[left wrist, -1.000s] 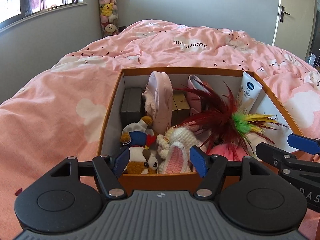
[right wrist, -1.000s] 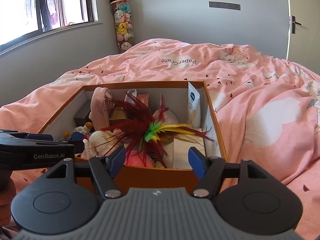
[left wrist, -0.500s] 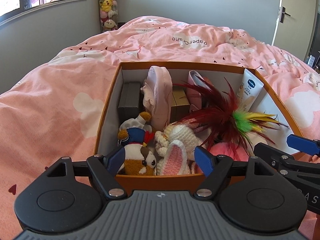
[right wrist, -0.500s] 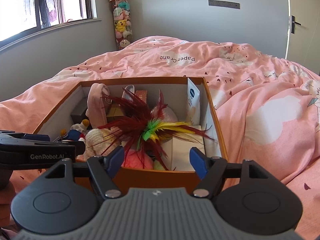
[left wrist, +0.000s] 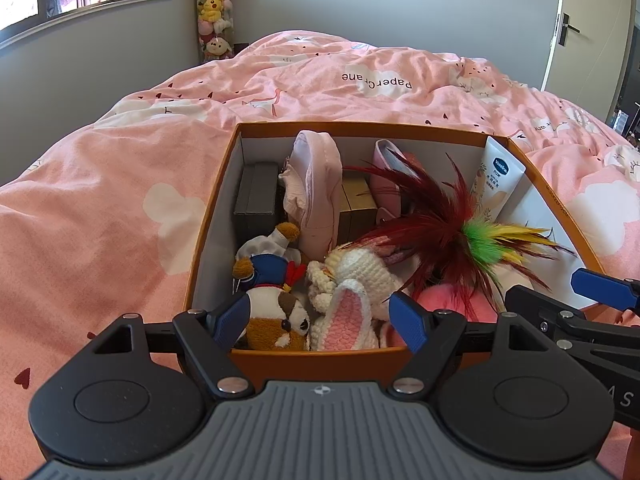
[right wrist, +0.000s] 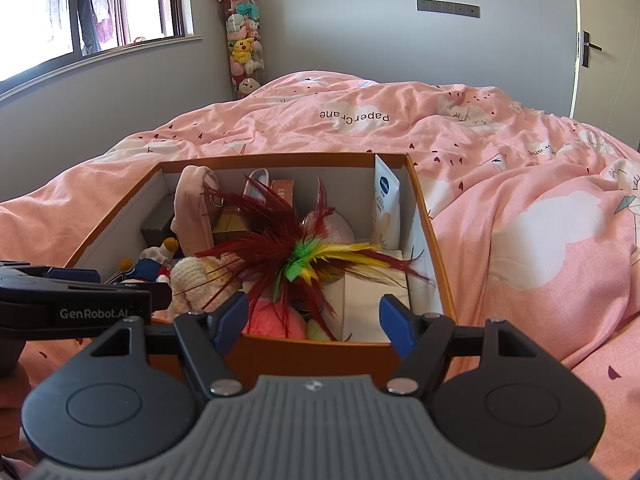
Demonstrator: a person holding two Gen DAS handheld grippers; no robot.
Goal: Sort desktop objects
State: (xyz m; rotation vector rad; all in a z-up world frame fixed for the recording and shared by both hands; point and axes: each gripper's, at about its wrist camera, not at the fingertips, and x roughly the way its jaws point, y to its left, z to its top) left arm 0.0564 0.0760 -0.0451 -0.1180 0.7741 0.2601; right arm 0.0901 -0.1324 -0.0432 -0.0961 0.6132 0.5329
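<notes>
- The left gripper (left wrist: 322, 322) hangs over the near rim of the orange cardboard box (left wrist: 208, 224), jaws spread wide and holding nothing. The right gripper (right wrist: 313, 322) hangs likewise, jaws well apart and empty.
- Nearest, at the left gripper's 12 o'clock, lie a brown-and-white plush dog in a blue sailor cap (left wrist: 272, 304) and a cream crocheted rabbit with pink ears (left wrist: 352, 284). Both look soft and light; I would pinch the body, not a limb.
- At 1 o'clock is a dark red feather toy with a green and yellow tuft (left wrist: 452, 232), long axis running left to right, yellow tips pointing toward 3 o'clock. It seems very light and fragile, so take it at the tuft.
- Farther off at 12 o'clock, a soft pink fabric pouch (left wrist: 316, 184) stands on edge.
- At the far right corner a white lotion tube (left wrist: 496, 180) stands upright, cap down. It is probably smooth, so grip mid-body.
- The box rests on a pink quilted bed (left wrist: 100, 208).
</notes>
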